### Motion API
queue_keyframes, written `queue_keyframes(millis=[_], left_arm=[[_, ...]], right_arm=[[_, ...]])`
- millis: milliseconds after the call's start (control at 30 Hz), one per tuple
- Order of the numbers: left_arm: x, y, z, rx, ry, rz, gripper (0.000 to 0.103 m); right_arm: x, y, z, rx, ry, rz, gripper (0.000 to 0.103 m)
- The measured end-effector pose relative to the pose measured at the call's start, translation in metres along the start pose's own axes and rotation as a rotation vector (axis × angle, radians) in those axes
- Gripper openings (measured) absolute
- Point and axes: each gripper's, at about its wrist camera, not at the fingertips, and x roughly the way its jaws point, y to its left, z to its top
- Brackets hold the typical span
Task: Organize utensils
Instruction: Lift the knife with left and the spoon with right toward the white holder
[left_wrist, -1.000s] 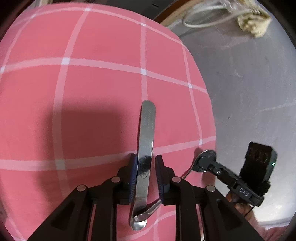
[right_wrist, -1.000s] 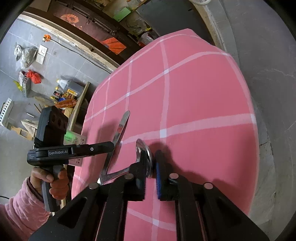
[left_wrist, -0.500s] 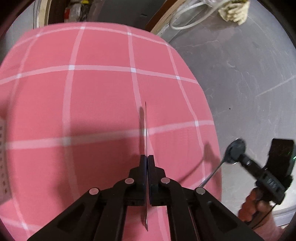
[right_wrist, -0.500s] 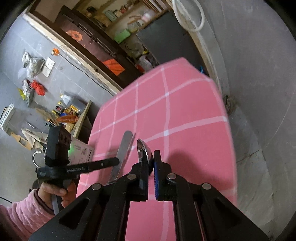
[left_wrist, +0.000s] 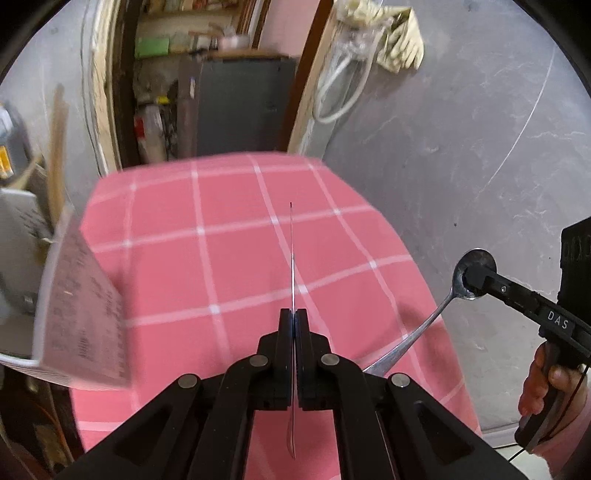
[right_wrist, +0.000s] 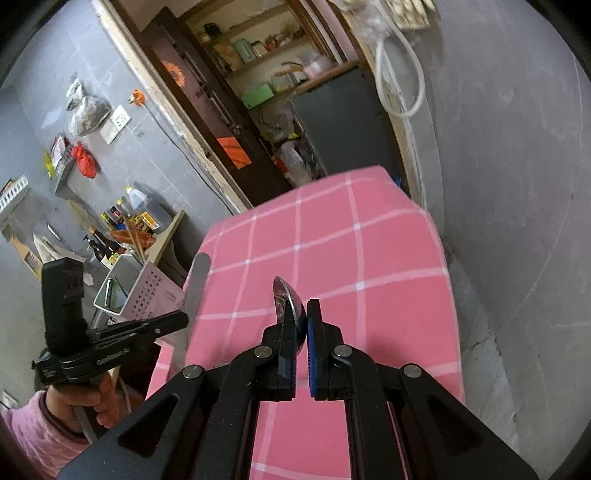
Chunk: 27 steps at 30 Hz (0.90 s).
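left gripper (left_wrist: 294, 325) clamped tight on a flat polished steel utensil handle (left_wrist: 291, 258), seen edge-on as a thin line, raised above the pink checked tablecloth (left_wrist: 229, 266) near the middle of the table. right gripper (right_wrist: 302, 332) pinched shut on the bowl of a shiny steel spoon (right_wrist: 288, 299), its slim stem trailing down past the table's right edge in the left wrist view. both pieces clear of the cloth, touching nothing else.

light, rigid, hard metal: no give under the pads, no risk of breaking, but smooth and likely to slip or pivot. thin flat handle held near one end, so the long free end probably wants to swing; a hold nearer the middle would sit steadier. spoon bowl curved and glossy, a poor seat for flat pads; the stem just below the bowl looks the safer place. white perforated plastic basket (right_wrist: 147, 291) just off the table's left edge, a likely home for both.
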Motion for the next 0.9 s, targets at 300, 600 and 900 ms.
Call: queue_keyframes(millis=[300,600,900], left_arm=[[-0.074,0.027,0.013,-0.019,-0.258,0.001,0.002],[-0.116,0.081,0.039,-0.056,-0.384,-0.035,0.002],[-0.123,0.151,0.028,-0.195,-0.588,-0.069,0.002]], right_arm=[[-0.026,0.082,0.035,-0.215,-0.088,-0.058,0.005],[-0.028,0.174,0.078,-0.334,-0.191,0.030,0.005],[-0.007,0.258,0.082,-0.483,-0.230,0.013,0.005]])
